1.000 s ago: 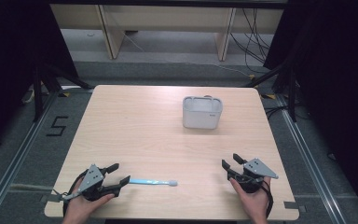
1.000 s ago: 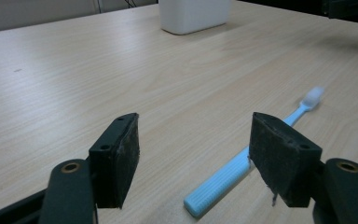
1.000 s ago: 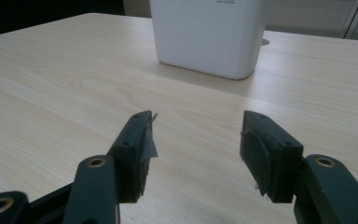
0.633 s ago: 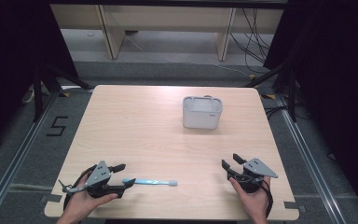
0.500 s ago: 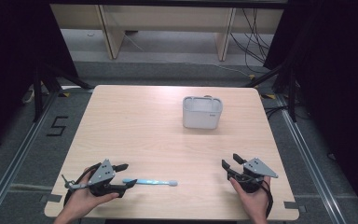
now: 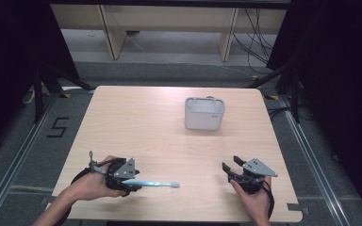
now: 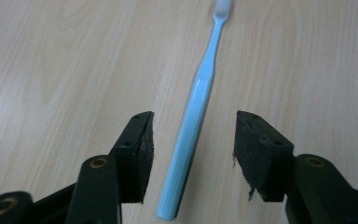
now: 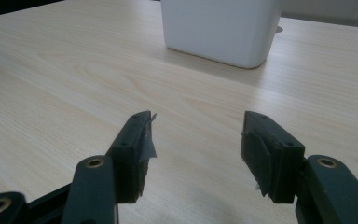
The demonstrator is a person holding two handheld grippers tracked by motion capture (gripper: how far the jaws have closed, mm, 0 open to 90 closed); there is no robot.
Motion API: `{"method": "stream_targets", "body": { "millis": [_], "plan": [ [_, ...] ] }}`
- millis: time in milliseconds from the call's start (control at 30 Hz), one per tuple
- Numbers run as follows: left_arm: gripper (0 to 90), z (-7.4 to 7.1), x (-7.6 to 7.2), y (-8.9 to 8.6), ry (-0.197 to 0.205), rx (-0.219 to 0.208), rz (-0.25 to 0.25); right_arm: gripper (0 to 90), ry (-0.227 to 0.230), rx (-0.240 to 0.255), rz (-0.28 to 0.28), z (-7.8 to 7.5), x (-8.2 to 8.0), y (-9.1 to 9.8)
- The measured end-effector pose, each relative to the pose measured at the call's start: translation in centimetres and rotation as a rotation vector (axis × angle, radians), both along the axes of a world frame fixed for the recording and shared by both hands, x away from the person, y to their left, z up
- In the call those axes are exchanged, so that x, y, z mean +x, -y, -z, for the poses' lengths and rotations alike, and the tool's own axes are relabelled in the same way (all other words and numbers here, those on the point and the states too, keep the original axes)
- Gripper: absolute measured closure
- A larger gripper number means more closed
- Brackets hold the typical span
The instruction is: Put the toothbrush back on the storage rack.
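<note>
High view: bare tabletop [image 6: 136, 122] spreads beyond both grippers; white bin [image 6: 204, 113] sits well ahead of the right gripper [image 6: 232, 165], jaws wide, empty; left gripper [image 7: 193, 140] jaws, just closing, straddle the toothbrush [image 7: 193, 121] handle untouched, near the front edge.

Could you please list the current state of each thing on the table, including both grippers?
Toothbrush: lying flat on the table, handle between the left gripper's jaws, not yet pinched.
Left gripper: jaws have just been closing around the handle, with a gap on each side.
Right gripper: open, nothing between its jaws, low over the table.
White container: upright, open at the top, standing apart at the far side.
Table: bears all of these.
</note>
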State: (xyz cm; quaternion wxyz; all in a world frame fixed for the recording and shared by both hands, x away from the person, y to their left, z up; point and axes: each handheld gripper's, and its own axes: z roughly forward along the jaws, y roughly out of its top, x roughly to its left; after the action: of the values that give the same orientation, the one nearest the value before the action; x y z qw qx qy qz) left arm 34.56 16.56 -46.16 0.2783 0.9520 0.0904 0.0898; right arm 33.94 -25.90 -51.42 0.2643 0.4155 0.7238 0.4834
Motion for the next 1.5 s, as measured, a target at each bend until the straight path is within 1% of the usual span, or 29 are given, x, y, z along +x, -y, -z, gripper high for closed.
{"method": "stream_targets", "body": {
  "millis": [33,67,100,133,167,200,233,267,300,367,400,433,467,500,567,633,667,700,733,800,833,867,933,967,1000,1033,1200,1433,1500],
  "plan": [
    [48.9,-0.2,0.3,0.2,0.000,0.044,0.031,44.3,-0.009,-0.011,0.001,-0.1,0.0,0.1],
    [50.2,-0.1,0.3,0.6,-0.019,0.043,0.026,44.3,-0.008,-0.011,0.001,-0.1,0.0,0.1],
    [51.5,-0.2,0.6,0.9,-0.021,0.084,0.049,44.3,-0.021,0.020,-0.003,0.0,0.0,-0.1],
    [52.3,-0.2,0.7,1.3,-0.024,0.106,0.061,44.3,-0.010,0.005,0.000,0.0,0.0,0.0],
    [53.0,-0.1,0.8,1.7,-0.024,0.132,0.075,44.3,-0.010,0.006,0.000,0.0,0.0,0.0],
    [53.9,-0.1,1.0,2.0,-0.031,0.158,0.091,44.2,-0.035,0.044,0.009,0.0,-0.2,-0.2],
    [54.4,-0.1,1.0,2.0,-0.031,0.158,0.091,44.3,-0.041,0.018,0.015,-0.1,-0.2,0.0],
    [54.4,-0.1,1.1,2.4,-0.039,0.179,0.099,44.3,-0.041,0.018,0.015,-0.1,-0.2,0.0],
    [56.7,0.1,1.5,3.0,-0.043,0.232,0.126,44.3,-0.008,-0.002,0.005,-0.1,0.0,0.1],
    [58.6,0.2,1.8,3.6,-0.046,0.260,0.136,44.3,-0.015,0.000,0.005,-0.1,0.0,0.1],
    [59.2,0.3,1.9,3.8,-0.058,0.271,0.136,44.3,-0.016,-0.002,0.005,-0.1,0.0,0.1],
    [59.7,0.3,1.9,3.8,-0.058,0.271,0.136,44.3,-0.016,-0.002,0.005,-0.1,0.0,0.1],
    [60.5,0.5,2.2,4.3,-0.075,0.288,0.141,44.3,-0.017,-0.002,0.004,-0.1,0.0,0.1],
    [61.2,0.5,2.2,4.3,-0.075,0.288,0.141,44.3,-0.049,0.020,0.013,-0.1,-0.2,-0.1],
    [61.8,0.7,2.5,4.8,-0.106,0.309,0.149,44.2,-0.055,0.018,0.010,-0.1,-0.1,0.0],
    [61.9,0.8,2.6,5.0,-0.111,0.317,0.150,44.3,-0.049,0.014,0.001,-0.1,0.0,0.0],
    [62.4,0.8,2.7,5.3,-0.111,0.345,0.154,44.3,-0.038,0.005,0.004,0.0,0.1,0.1],
    [62.6,0.8,2.7,5.3,-0.111,0.345,0.154,44.4,-0.062,0.024,0.014,-0.1,-0.1,-0.1],
    [63.0,0.8,2.8,5.5,-0.111,0.356,0.154,44.4,-0.028,0.002,-0.003,0.0,0.2,0.0],
    [64.2,0.8,2.9,5.8,-0.119,0.369,0.156,44.4,-0.036,0.001,-0.001,-0.1,0.1,0.1],
    [64.7,0.8,3.1,6.1,-0.131,0.385,0.167,44.4,-0.037,-0.001,-0.001,-0.1,0.1,0.1],
    [65.2,0.9,3.1,6.2,-0.129,0.396,0.176,44.4,-0.036,0.000,-0.001,-0.1,0.1,0.1],
    [65.4,0.9,3.1,6.4,-0.134,0.403,0.179,44.4,-0.027,-0.005,0.004,-0.1,0.1,0.1],
    [65.4,1.1,3.1,6.7,-0.138,0.430,0.194,44.4,-0.050,0.013,0.012,-0.1,0.0,0.0],
    [65.6,1.1,3.1,6.8,-0.138,0.441,0.205,44.4,-0.053,0.015,0.012,-0.1,0.0,-0.1],
    [65.8,1.1,3.2,6.9,-0.143,0.450,0.212,44.4,-0.030,-0.004,0.005,-0.1,0.1,0.1],
    [67.1,1.2,3.5,7.2,-0.150,0.470,0.234,44.4,-0.038,-0.002,-0.001,-0.1,0.1,0.1],
    [68.2,1.2,3.9,7.7,-0.169,0.463,0.257,44.3,-0.033,0.001,0.001,-0.1,0.2,0.0],
    [68.6,1.3,3.9,7.7,-0.168,0.469,0.260,44.3,-0.037,0.003,0.001,-0.1,0.2,0.0]
  ]
}}
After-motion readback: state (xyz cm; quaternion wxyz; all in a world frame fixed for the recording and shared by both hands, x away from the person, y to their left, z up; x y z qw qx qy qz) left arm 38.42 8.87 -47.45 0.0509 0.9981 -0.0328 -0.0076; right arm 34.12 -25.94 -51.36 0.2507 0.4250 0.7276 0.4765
